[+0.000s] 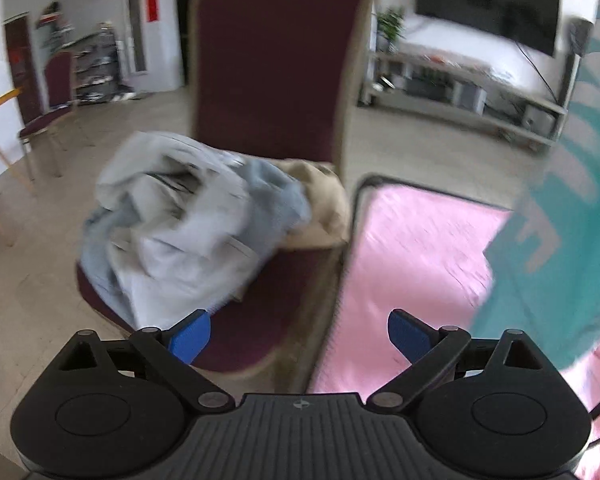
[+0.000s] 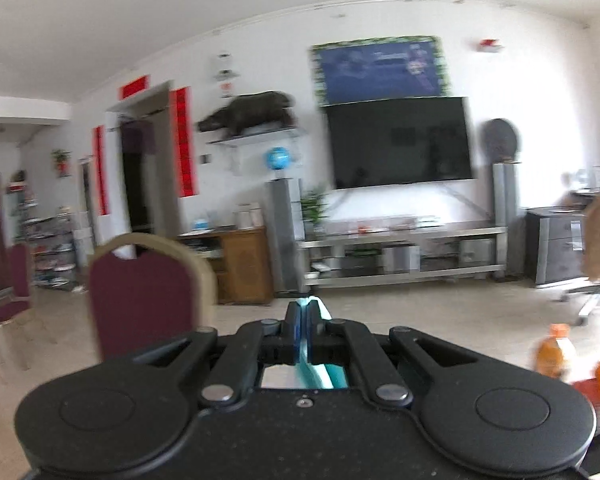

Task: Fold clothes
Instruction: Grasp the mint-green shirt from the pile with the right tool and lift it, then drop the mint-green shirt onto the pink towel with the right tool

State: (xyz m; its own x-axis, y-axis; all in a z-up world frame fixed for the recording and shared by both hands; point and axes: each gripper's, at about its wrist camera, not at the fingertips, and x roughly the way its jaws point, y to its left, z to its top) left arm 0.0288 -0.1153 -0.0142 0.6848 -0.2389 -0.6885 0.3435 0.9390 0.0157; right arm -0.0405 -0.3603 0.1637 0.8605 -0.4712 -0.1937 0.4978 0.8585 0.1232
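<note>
- Lay unfolded on the seat of the maroon chair (image 1: 260, 328): a rumpled heap of pale grey and blue clothes (image 1: 180, 216), with a beige garment (image 1: 320, 204) bunched behind it, against the chair's backrest.
- Hung in the air to the right of that chair, over the pink-covered surface (image 1: 412, 248) just beside the seat: a teal garment (image 1: 560, 240) with pale lettering, draped loose rather than folded.
- Judged as partway at most: no folded, stacked piece showed anywhere in either view, so the heap on the chair and the lifted teal piece looked left to fold. Could not tell whether folded items lay out of frame.
- Left gripper (image 1: 300, 336): spread wide, blue pads (image 1: 192, 338) well apart with nothing between them; held low and tilted down, aimed at the front edge of the chair's seat where it met the pink surface.
- Right gripper (image 2: 304, 332): clamped tight on a fold of the teal garment (image 2: 320, 374), cloth running back under the fingers and a tip poking out ahead of them.
- Right gripper's pose: raised above the chair's backrest (image 2: 140, 296) and pointed level across the room, consistent with lifting the teal piece clear.
- Blurred in both views, so finer detail of the cloth could not be read.
</note>
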